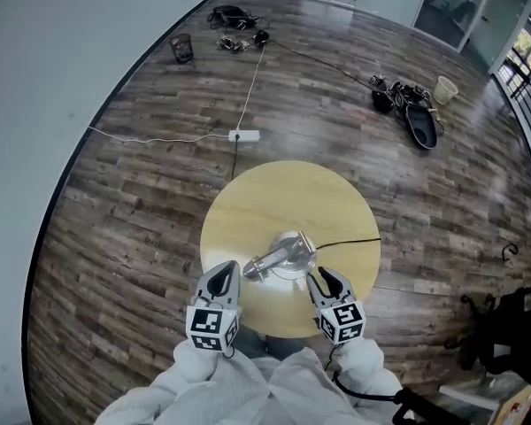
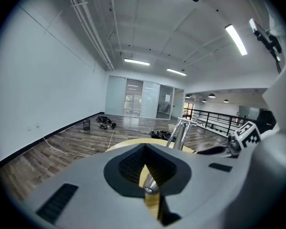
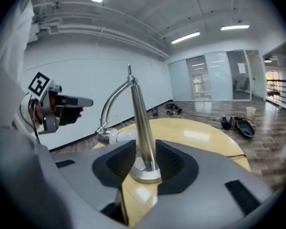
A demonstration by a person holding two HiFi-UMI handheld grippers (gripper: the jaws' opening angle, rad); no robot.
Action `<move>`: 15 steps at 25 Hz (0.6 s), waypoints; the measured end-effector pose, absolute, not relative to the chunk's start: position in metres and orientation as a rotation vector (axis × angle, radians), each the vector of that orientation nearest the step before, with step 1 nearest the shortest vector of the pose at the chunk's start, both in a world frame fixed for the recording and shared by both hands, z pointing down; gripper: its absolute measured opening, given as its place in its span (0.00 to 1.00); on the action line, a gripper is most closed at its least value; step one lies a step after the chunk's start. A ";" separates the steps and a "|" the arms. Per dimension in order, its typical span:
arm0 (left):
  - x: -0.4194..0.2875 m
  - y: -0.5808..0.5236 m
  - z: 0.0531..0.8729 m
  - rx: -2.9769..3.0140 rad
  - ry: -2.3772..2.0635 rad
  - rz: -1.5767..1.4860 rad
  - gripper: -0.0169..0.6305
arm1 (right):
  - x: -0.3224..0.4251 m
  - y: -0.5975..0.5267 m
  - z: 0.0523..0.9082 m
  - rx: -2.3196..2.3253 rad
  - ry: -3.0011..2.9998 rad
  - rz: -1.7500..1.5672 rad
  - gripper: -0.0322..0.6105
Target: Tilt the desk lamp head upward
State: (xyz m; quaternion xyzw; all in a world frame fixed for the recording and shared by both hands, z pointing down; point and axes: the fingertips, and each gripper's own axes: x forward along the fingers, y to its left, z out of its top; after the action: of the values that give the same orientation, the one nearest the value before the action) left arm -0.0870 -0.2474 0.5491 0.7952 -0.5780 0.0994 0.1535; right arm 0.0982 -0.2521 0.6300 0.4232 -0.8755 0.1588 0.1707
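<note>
Your left claw (image 1: 221, 282) is pinched shut and empty, its tip just left of the lamp head (image 1: 262, 264) over the round table (image 1: 248, 206). Your right claw (image 1: 327, 283) stands part open at the lamp's right, with the post (image 3: 142, 123) rising in the gap between its jaws

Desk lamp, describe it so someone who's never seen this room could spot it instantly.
On the dark plank floor stands one round, pale yellow table. The desk lamp sits just off its centre: shiny silver, round base, curved neck, a thin black cord trailing right. It is the only thing standing on the table.
</note>
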 end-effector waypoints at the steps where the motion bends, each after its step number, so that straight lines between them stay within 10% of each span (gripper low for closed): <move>1: -0.088 -0.248 0.551 2.266 -1.671 0.293 0.03 | 0.093 -0.258 0.638 1.110 -2.498 0.404 0.25; 15: -0.102 -0.247 0.568 2.212 -1.683 0.329 0.03 | 0.041 -0.311 0.692 0.342 -2.545 0.100 0.33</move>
State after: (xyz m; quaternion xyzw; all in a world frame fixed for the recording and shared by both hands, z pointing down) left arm -0.1022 -0.2471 0.5682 0.7789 -0.5924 0.1157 0.1706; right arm 0.0408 -0.3107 0.6916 0.1277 -0.9501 0.0373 0.2821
